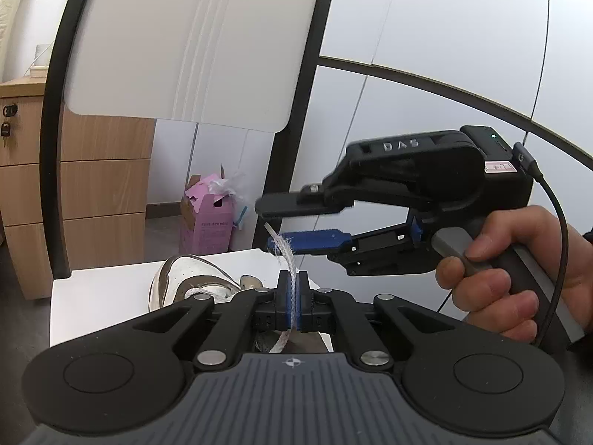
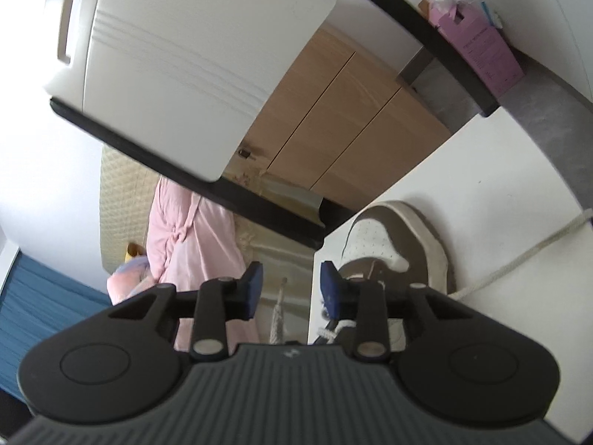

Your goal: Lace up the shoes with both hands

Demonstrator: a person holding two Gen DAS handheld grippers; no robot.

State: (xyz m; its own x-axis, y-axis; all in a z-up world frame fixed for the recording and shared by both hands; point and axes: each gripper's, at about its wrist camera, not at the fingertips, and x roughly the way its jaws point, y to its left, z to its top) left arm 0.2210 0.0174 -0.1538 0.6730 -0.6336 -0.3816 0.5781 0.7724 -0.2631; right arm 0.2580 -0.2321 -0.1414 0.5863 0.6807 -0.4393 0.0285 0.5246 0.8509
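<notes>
The left gripper (image 1: pixel 292 298) pinched the white braided lace (image 1: pixel 288 259) between its blue pads, above the brown-and-white leather sneaker (image 1: pixel 192 282) on the white table (image 1: pixel 103 293). The right gripper (image 1: pixel 272 228) stood spread around the frayed tip, gripping nothing. The limp, slick cord could sag or slip away, leaving the stiff aglet misaligned.

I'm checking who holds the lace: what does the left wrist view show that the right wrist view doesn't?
Left wrist only: the left gripper shut on the lace, and a hand holding the right gripper.
Right wrist only: a pink garment, and lace trailing across the table.
Both: the shoe, the pink box, and the right gripper open around the lace tip.
</notes>
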